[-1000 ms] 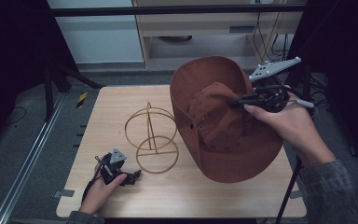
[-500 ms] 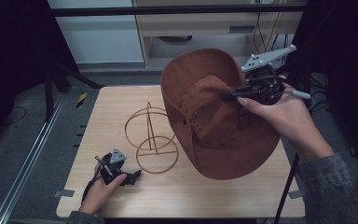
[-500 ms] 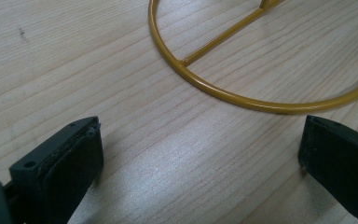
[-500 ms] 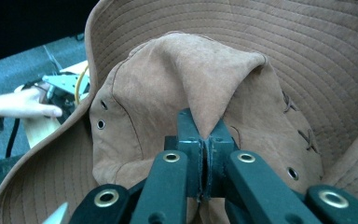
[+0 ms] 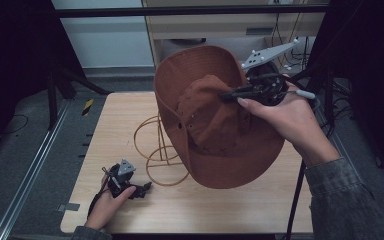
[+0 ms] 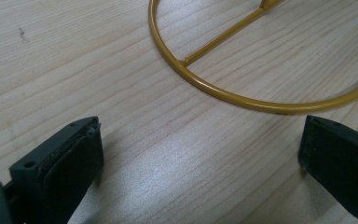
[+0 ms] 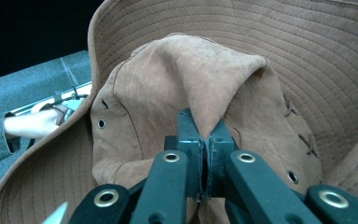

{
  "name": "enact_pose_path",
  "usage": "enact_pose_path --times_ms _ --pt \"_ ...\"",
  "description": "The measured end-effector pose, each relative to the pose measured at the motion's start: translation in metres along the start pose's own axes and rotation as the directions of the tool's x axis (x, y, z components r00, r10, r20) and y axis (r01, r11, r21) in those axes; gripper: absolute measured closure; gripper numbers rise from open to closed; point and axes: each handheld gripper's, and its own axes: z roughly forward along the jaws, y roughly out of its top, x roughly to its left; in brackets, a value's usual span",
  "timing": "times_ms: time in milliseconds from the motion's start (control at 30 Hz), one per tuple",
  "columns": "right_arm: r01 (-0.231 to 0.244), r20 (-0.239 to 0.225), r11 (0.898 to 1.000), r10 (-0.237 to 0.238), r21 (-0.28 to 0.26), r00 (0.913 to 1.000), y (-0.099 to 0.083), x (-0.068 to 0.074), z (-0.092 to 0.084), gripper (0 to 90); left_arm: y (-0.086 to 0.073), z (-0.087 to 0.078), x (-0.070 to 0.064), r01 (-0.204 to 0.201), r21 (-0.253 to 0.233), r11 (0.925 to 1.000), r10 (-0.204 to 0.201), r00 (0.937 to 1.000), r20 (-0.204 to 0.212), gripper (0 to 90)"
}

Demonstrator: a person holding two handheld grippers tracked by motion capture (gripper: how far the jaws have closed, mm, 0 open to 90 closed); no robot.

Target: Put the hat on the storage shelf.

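A: Hat (image 5: 220, 125) first, since it is taking up most of the scene. Brown suede, wide brim, and it is hanging in the air over the right half of the desk (image 5: 105, 120), tilted so its crown is facing up toward the camera.

B: What is holding it?

A: The right hand-held gripper (image 5: 226, 93). In the right gripper view its jaws are pinching a fold of the crown, closed almost fully on the suede.

B: So which step is this, in your judgement?

A: The carrying step, I think: the hat is being brought over to the yellow wire stand (image 5: 162, 150), which is sitting on the desk partly under the brim. Setting it down is not done yet.

B: What is the next move asking for?

A: Centring the crown's hollow over the stand's upright loops, then lowering it level before letting go. The brim is hiding the top of the stand from above, so aiming is going to be awkward.

B: And the other side?

A: The left hand-held gripper (image 5: 141, 189) is resting on the desk near the front edge, jaws standing wide apart with nothing between them, just beside the stand's base ring (image 6: 242, 95).

B: Anything in the way?

A: Only the light stand itself; a low brim might be nudging it sideways.
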Motion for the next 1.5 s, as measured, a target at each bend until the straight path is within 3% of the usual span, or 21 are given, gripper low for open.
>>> enact_pose_path --times_ms 567,1500 --pt "0.024 -0.029 1.0 -0.024 0.008 0.9993 0.035 0.011 0.032 87.7 0.0 0.0 0.0 0.0 0.001 1.0 0.0 1.0 0.001 0.0" --pt "0.017 -0.094 0.999 -0.021 -0.048 0.9953 0.047 0.025 0.071 87.7 0.0 0.0 0.0 0.001 0.003 1.0 -0.001 1.0 0.005 0.0"
